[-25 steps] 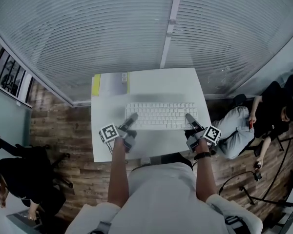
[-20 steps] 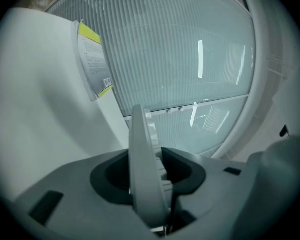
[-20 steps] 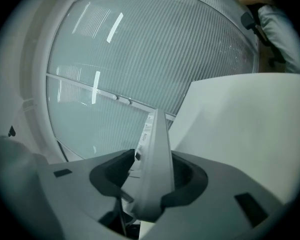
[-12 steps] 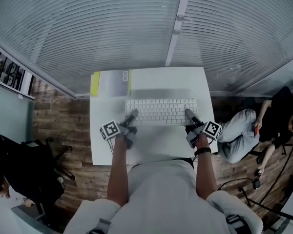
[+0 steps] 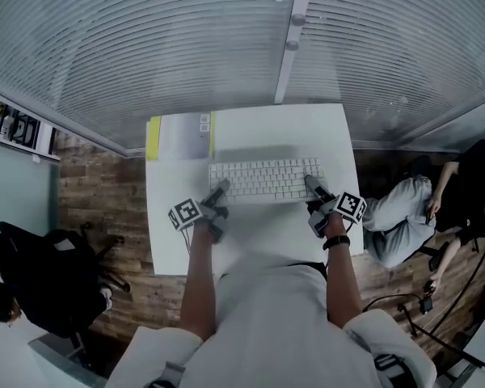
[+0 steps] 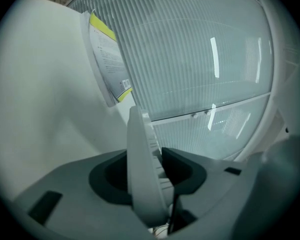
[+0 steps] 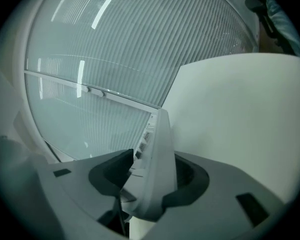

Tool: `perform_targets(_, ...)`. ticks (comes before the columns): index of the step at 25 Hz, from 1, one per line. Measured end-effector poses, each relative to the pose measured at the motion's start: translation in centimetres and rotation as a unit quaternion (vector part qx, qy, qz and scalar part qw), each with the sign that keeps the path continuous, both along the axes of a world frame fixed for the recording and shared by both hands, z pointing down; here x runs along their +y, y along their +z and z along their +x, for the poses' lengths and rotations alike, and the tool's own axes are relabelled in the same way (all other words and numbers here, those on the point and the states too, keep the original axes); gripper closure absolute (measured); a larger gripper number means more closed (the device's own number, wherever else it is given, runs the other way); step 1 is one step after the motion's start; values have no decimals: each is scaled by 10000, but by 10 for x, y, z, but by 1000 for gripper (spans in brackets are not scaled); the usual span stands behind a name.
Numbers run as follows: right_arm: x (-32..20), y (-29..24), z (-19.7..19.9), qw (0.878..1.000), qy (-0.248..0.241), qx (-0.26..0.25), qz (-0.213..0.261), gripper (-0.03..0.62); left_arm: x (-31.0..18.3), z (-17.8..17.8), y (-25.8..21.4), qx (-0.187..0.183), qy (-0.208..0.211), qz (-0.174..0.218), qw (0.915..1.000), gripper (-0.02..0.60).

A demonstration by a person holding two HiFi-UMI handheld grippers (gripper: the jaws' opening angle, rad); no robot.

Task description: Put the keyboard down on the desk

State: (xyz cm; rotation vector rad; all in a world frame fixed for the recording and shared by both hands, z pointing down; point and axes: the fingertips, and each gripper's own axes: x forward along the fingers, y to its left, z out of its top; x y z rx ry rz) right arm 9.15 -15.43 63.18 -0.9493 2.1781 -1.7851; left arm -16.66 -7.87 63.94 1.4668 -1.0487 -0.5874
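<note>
Head view. We find the keyboard (image 5: 267, 180) lying flat and square to the person, at the middle of the white counter (image 5: 250, 237). A soft shadow lies on the counter behind it. From this height we cannot tell whether it rests on the counter or hangs just above it. The left gripper (image 5: 220, 188) meets the keyboard's near left corner and the right gripper (image 5: 311, 183) its near right corner. A sheet of paper with a yellow edge (image 5: 182, 134) lies at the counter's far left corner, apart from the keyboard. Slatted blinds (image 5: 186, 47) stand behind the counter. One person sits to the right (image 5: 404, 217) and another at the lower left (image 5: 40, 289), both on the wood floor (image 5: 97, 208).

Left gripper view. The keyboard's edge (image 6: 142, 174) runs up between the fingers (image 6: 65, 184), with its keys towards the right-hand finger. Both dark pads meet it at their tips, so we record the fingers as closed on the keyboard. The counter (image 6: 40, 84) fills the left of the view, with the yellow-edged paper (image 6: 110, 59) at its far end.

Right gripper view. The keyboard (image 7: 160, 169) again stands between the fingers (image 7: 230, 184), with its smooth underside towards the counter (image 7: 240, 109). The pads touch it on both sides. These fingers have just been easing open, yet the keyboard remains between them and in contact.
</note>
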Motion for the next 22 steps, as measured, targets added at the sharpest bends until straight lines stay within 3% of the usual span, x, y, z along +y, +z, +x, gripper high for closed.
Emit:
perform_targets(14,-3,55,3,9965,156,144,-813,410,-1,0,48,216,-310,-806,9960,416)
perform_targets(22,0,57,4,9947,217,-58,-1006,399,6,0,52,522,-501,-985,9925,417)
